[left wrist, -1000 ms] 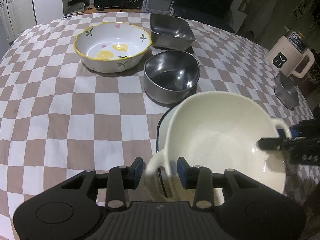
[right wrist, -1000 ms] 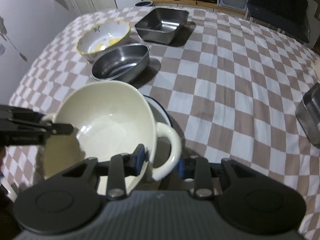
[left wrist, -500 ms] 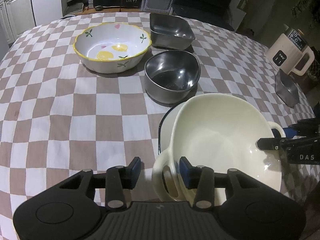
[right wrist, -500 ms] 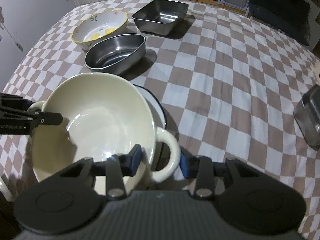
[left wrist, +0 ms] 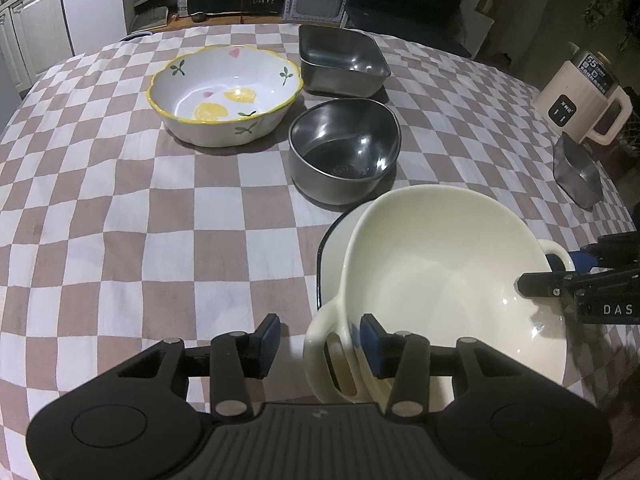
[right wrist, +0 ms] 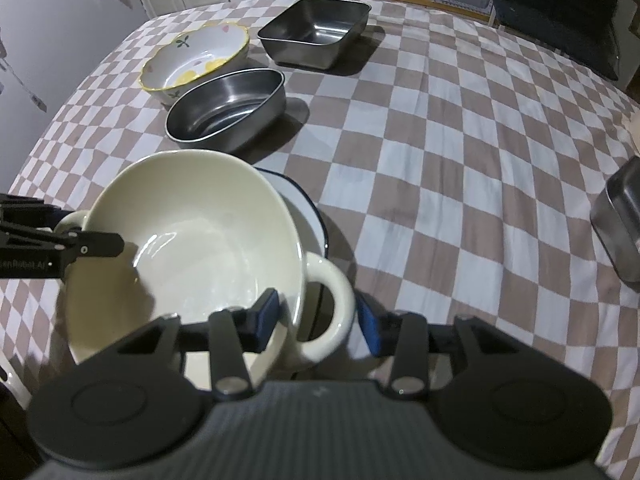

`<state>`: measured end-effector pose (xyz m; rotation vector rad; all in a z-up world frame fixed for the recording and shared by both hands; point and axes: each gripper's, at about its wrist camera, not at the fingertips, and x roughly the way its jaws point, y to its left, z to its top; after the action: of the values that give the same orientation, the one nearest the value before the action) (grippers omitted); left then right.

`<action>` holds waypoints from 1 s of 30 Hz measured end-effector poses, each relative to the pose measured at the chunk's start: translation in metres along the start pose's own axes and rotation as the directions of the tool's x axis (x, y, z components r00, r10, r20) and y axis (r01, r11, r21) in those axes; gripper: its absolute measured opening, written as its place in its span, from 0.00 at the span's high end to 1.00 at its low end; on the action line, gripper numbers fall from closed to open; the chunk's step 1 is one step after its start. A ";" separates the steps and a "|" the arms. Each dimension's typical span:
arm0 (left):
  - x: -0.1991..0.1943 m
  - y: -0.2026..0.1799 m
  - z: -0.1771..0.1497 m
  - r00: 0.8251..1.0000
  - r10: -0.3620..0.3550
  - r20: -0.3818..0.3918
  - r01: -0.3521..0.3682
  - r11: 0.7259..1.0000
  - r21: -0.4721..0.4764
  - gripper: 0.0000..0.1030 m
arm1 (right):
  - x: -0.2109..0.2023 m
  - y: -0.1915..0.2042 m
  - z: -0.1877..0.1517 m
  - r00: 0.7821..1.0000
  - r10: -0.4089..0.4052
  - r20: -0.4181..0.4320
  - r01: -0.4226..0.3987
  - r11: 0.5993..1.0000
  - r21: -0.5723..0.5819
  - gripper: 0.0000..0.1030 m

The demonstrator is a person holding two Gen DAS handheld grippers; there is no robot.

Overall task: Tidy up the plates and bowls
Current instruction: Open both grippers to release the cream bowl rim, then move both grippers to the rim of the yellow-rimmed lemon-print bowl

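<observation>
A cream two-handled bowl sits on a white plate with a dark rim. My left gripper is open, its fingers on either side of the bowl's near handle. My right gripper is open around the opposite handle. Each gripper also shows across the bowl in the other view, the right gripper in the left wrist view and the left gripper in the right wrist view.
On the checked tablecloth stand a lemon-patterned bowl, a round steel bowl and a square steel pan. A small steel container and a kettle are at the right.
The bowl has come down from a tilted, lifted pose and now rests level on the plate. Both grippers have opened off the handles.
</observation>
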<state>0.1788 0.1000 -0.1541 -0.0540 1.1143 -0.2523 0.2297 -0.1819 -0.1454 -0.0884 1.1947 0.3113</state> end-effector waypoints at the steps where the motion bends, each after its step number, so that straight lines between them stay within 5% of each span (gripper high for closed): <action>1: -0.001 0.000 0.000 1.000 0.003 -0.001 -0.003 1.000 -0.002 0.56 | 0.000 0.000 0.000 1.000 -0.001 -0.001 0.001 1.000 0.000 0.53; 6: -0.006 0.000 0.001 1.000 0.005 0.008 -0.005 1.000 -0.015 0.52 | -0.004 0.002 0.001 1.000 0.002 0.004 -0.002 1.000 -0.001 0.53; 11: -0.018 0.001 0.007 0.999 0.001 0.049 0.001 0.999 -0.048 0.31 | -0.014 -0.002 0.006 0.999 0.013 0.035 -0.014 1.000 0.020 0.46; 21: -0.040 -0.007 0.028 0.983 0.021 0.182 -0.003 0.995 -0.096 0.10 | -0.036 -0.017 0.023 0.986 0.001 0.169 -0.015 0.997 0.082 0.32; 26: -0.044 -0.003 0.040 0.968 0.060 0.243 -0.028 0.990 -0.135 0.04 | -0.042 -0.026 0.031 0.969 -0.015 0.247 -0.015 0.993 0.118 0.09; 30: -0.044 0.006 0.051 0.957 0.075 0.282 -0.019 0.981 -0.194 0.02 | -0.040 -0.030 0.041 0.955 -0.015 0.296 -0.028 0.990 0.141 0.00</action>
<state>0.2067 0.1116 -0.0934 -0.2268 0.8448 -0.0903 0.2623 -0.2083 -0.0958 0.0863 0.9156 0.2331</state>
